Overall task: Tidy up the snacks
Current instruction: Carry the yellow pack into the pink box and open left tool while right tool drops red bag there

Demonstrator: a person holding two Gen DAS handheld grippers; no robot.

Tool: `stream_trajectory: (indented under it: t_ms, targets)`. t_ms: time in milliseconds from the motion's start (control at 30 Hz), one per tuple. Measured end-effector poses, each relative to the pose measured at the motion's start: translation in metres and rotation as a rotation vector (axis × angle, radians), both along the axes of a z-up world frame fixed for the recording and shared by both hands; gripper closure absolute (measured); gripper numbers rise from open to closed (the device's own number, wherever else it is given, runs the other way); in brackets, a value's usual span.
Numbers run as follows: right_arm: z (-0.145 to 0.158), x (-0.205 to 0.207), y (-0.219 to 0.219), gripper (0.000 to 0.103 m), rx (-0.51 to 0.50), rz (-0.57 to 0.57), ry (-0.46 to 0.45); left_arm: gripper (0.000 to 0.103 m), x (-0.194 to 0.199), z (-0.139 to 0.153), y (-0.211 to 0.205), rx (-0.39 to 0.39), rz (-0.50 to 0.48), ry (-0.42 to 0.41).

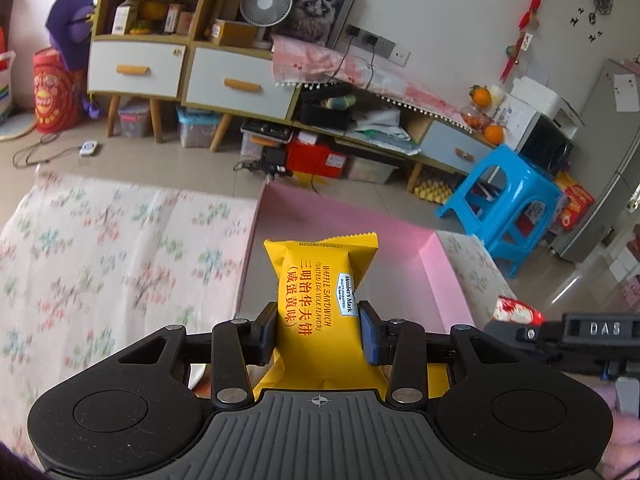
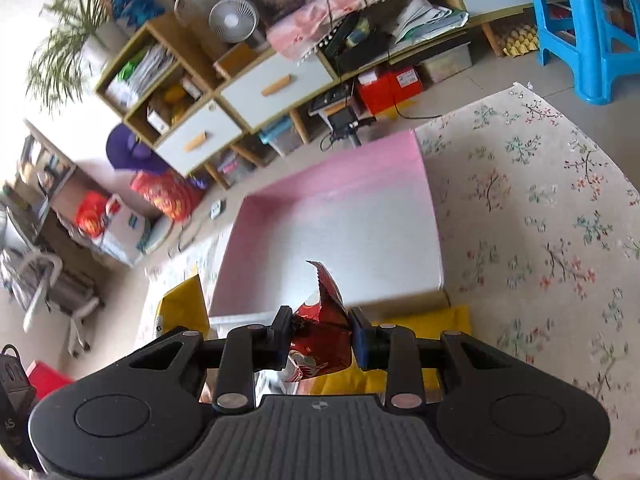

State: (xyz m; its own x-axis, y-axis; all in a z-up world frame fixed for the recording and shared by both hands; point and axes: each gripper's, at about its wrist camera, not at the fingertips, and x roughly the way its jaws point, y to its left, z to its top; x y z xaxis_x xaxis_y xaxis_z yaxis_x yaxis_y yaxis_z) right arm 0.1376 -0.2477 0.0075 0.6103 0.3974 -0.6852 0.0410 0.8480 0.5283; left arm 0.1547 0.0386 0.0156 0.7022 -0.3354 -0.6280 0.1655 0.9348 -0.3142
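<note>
Basically early stage, nothing in the pink box [image 2: 340, 216] yet; its floor shows bare in both wrist views. Left gripper [image 1: 319, 334] is clamped on a yellow waffle sandwich packet [image 1: 320, 280], pads pinching its middle, packet standing upright with its top seal pointing toward the box. Right gripper [image 2: 319, 338] is clamped on a red foil snack [image 2: 322, 330], crumpled, one torn-looking tip sticking up past the pads.

Both packets look lifted clear of the floral tablecloth [image 2: 540, 220], held near the box's near edge. Box sits on the cloth with its far edge near the table's far edge.

More snacks left: yellow packets [image 2: 420, 320] lie on the cloth just under and beside the right gripper, along the box's near edge, another yellow one [image 2: 184, 300] by its near-left corner. A red wrapper [image 1: 516, 310] also shows by the box's right side in the left view. Exact count cannot be told, grippers hide part of the pile.

Judgement: first two items grabbed, zero placed. Remaining: drop both into the box, then fetch the rest.
</note>
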Motion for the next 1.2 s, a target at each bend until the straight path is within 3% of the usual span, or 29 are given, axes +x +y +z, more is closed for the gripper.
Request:
stream_trajectory:
  t_ms: [267, 600, 1200]
  targets:
    - [-0.024, 0.020, -0.015, 0.083, 0.053, -0.020, -0.054, 0.065, 0.048, -0.017, -0.040, 0.092, -0.003, -0.015]
    - [-0.032, 0.030, -0.014, 0.083, -0.002, -0.001, -0.105, 0.065, 0.069, -0.045, -0.058, 0.288, 0.024, -0.004]
    - [-0.036, 0.030, 0.000, 0.075, -0.119, 0.043, -0.105, 0.065, 0.042, -0.056, -0.034, 0.309, 0.095, 0.066]
